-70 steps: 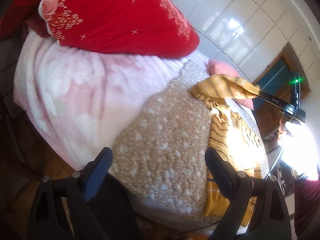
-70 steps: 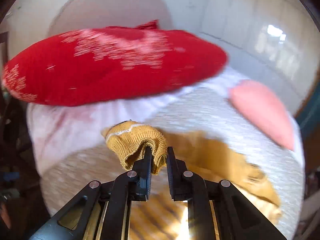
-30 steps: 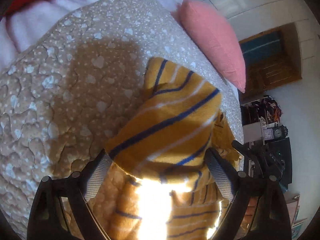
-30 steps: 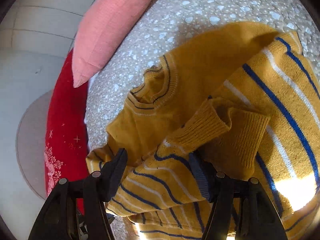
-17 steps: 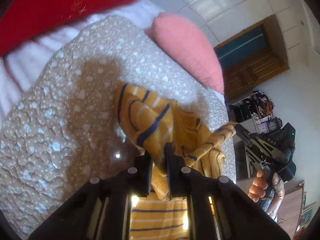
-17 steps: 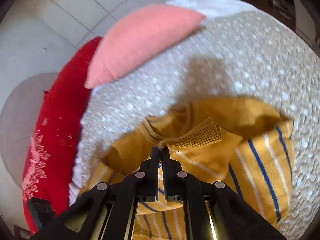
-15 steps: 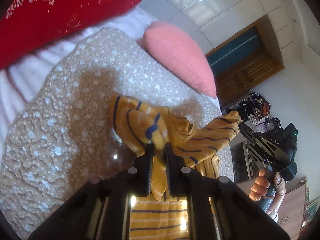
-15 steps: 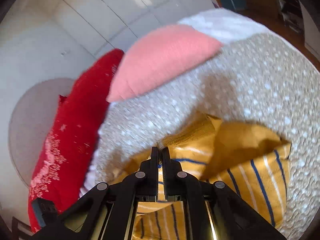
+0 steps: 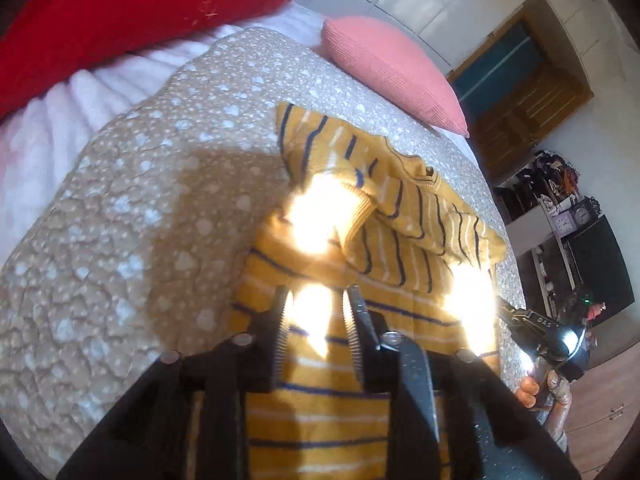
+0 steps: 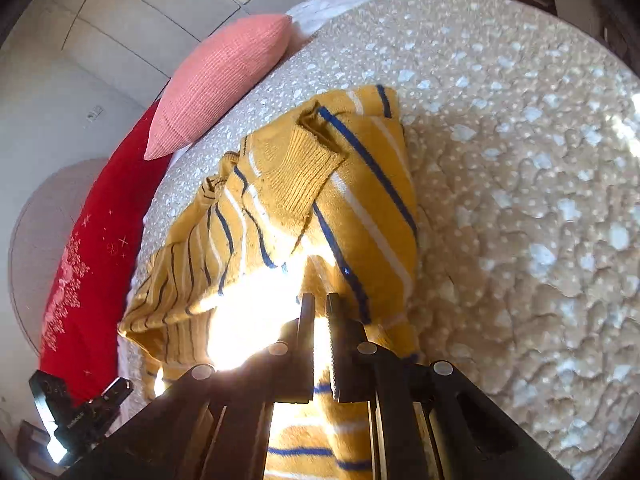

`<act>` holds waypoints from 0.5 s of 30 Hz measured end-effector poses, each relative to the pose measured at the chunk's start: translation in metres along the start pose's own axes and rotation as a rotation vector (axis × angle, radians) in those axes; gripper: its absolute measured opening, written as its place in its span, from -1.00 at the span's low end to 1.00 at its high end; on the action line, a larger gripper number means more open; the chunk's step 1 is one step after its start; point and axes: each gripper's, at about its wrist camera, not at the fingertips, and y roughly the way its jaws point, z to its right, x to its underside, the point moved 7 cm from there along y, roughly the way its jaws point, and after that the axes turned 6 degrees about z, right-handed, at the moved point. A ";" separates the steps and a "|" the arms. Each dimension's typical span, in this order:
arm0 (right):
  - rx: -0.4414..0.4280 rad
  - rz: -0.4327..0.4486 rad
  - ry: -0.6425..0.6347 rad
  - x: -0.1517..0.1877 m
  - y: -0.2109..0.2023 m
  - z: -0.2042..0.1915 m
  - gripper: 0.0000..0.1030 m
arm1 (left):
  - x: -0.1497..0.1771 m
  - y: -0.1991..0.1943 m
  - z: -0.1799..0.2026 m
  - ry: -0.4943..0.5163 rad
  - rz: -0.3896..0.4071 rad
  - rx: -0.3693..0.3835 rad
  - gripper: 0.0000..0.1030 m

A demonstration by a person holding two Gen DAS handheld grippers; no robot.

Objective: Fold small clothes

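Nearest, the left gripper (image 9: 318,300) is seen with its jaws a little apart; they have just been opening, and nothing is pinched between them. The right gripper (image 10: 318,304) is almost pressed together, and no cloth is seen in its jaws. Beyond, the striped sweater (image 9: 360,248) lies on the dotted bedspread (image 9: 140,200), both sleeves laid inward. Probably the sleeve step is done; next the hem must be gripped and brought toward the collar.

Before me a beige spotted quilt (image 9: 152,200) covers the bed; a pink cushion (image 9: 392,68) and red pillow (image 9: 120,12) lie beyond.
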 end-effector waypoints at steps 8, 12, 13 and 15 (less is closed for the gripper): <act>-0.221 -0.124 -0.253 0.044 0.039 -0.141 -0.81 | 0.052 -0.068 -0.031 -0.058 0.097 -0.025 0.31; -0.238 -0.222 -0.286 0.069 0.109 -0.204 -0.81 | 0.057 -0.080 -0.045 -0.039 0.095 -0.039 0.32; -0.233 -0.230 -0.296 0.076 0.128 -0.223 -0.81 | 0.058 -0.084 -0.051 -0.041 0.101 -0.052 0.32; -0.227 -0.267 -0.319 0.094 0.156 -0.251 -0.82 | 0.060 -0.092 -0.061 -0.053 0.112 -0.071 0.32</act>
